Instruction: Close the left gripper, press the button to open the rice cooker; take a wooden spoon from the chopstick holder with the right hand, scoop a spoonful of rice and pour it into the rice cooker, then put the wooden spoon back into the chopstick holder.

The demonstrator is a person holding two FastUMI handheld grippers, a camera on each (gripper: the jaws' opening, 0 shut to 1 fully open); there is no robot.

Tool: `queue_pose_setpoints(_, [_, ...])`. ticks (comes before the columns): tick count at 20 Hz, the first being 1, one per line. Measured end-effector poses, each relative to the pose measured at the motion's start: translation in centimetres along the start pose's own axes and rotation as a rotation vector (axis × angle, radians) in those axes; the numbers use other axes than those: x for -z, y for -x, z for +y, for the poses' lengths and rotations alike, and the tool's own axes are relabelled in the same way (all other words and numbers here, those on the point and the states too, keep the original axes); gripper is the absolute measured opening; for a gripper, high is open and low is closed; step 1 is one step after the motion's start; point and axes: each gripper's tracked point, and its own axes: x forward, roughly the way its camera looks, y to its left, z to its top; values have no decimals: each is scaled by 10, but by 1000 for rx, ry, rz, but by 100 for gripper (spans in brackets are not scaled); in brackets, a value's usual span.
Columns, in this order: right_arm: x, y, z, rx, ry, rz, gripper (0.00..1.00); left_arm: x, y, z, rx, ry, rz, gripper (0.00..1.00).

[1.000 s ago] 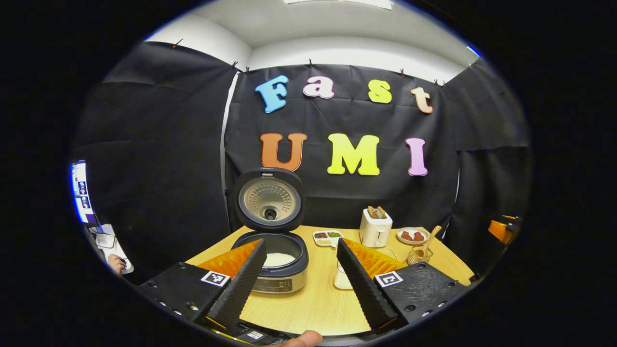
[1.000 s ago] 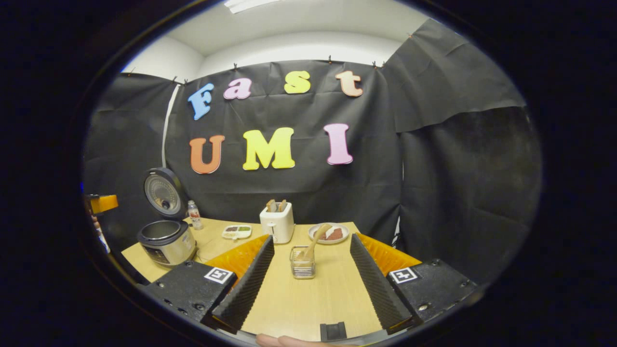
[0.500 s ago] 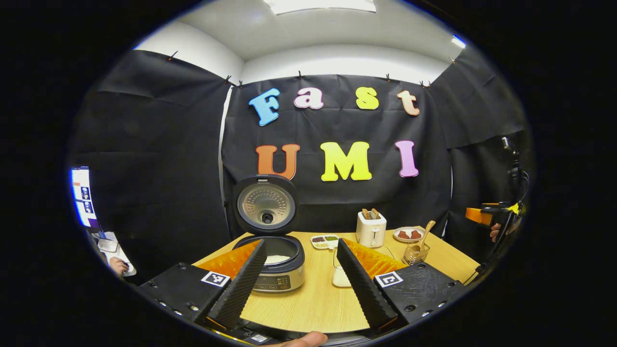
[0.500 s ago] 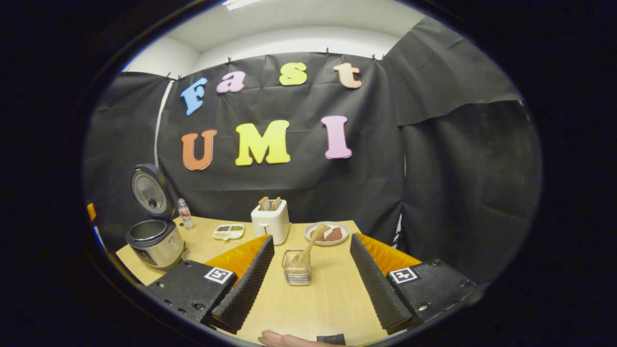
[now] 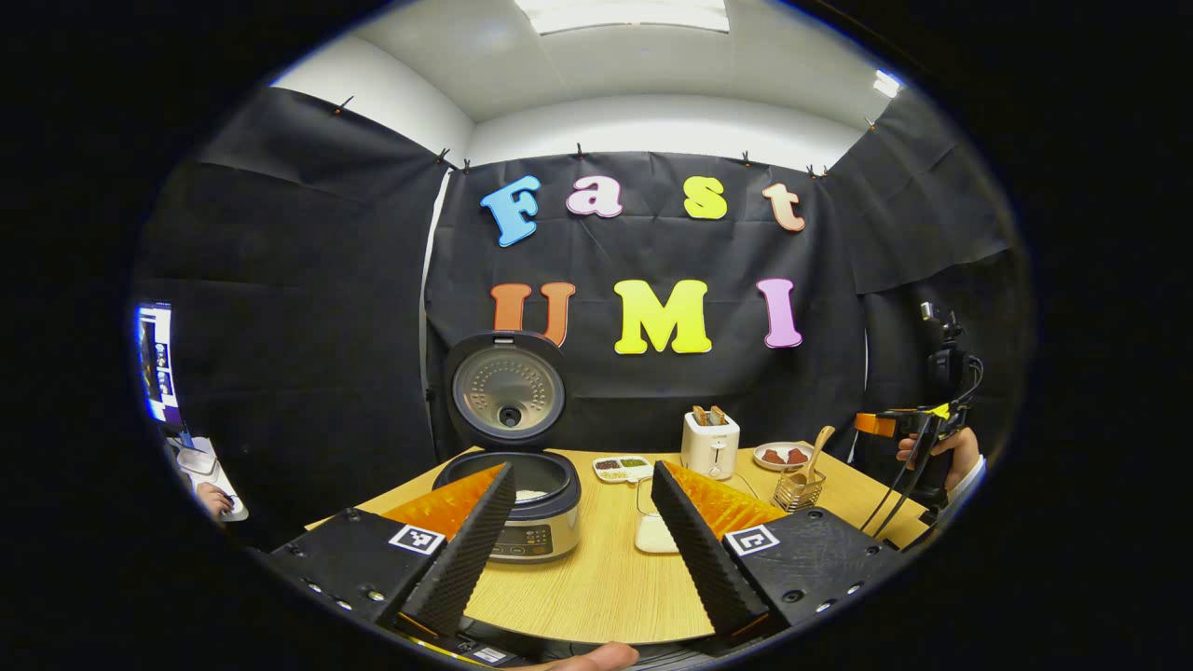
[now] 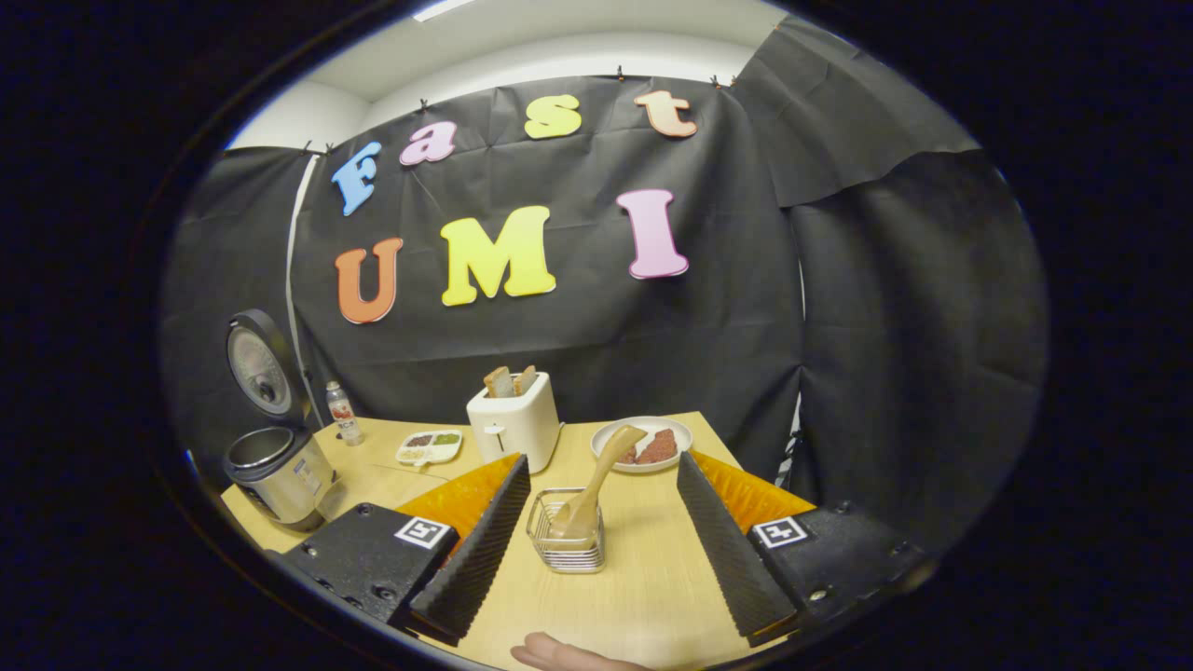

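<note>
Now your right claw (image 6: 601, 550) stands nearer the chopstick holder (image 6: 566, 542) than it did a second ago: in the right gripper view the wire holder has grown and slid down between the two spread fingers, which touch nothing. The wooden spoon (image 6: 592, 489) rests in it, bowl down, handle leaning up and away toward the plate (image 6: 643, 443) behind. Over the same second your left claw (image 5: 580, 540) has drawn back from the rice cooker (image 5: 522, 508); in the left gripper view the cooker sits smaller and farther off, and these fingers too stand released, gripping nothing.

Lid (image 5: 506, 390) upright, pot exposed, a pale layer of rice visible inside. Judged from this, the button press is done and the left hand has no further part for now. The clear container of rice (image 5: 655, 517) stands on the counter (image 5: 606, 578) between the cooker and the holder, partly masked by the left claw's right finger.

From the left gripper view, your right hand (image 5: 937, 447) appears at the far right, holding its device beyond the holder (image 5: 802, 487), with the spoon (image 5: 813, 457) angled toward it.

Reading: the task has passed from opening to fetching. Whether the spoon is already scooped and returned cannot be told with certainty; the approach suggests a pickup. The likely next need is to bring the right fingers to either side of the slanted handle above the holder's rim, then clench. A tilted handle may slip or drag the light holder.

Also present: toaster (image 6: 514, 419), divided dish (image 6: 428, 447), small bottle (image 6: 342, 413).
</note>
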Motion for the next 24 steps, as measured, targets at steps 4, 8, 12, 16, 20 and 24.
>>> queue_pose_setpoints(4, [11, -35, -10, -4, -29, -13, 100, 2, -5, 5, -15, -18, -9, 94])
queue_pose_setpoints(8, [24, -66, -18, 10, -27, 2, 100, 5, -11, 4, -9, -11, -10, 84])
queue_pose_setpoints(12, [42, -103, -11, -4, -40, 53, 94, 5, -22, 5, -17, -9, -23, 94])
queue_pose_setpoints(16, [79, -141, 1, -39, -121, 182, 100, 17, -37, 2, -9, 7, 4, 94])
queue_pose_setpoints(20, [95, -175, -8, -5, -163, 217, 92, 34, -50, 5, -23, -8, 46, 94])
queue_pose_setpoints(24, [90, -181, 2, -56, -261, 205, 68, 44, -56, 3, -24, -10, 66, 94])
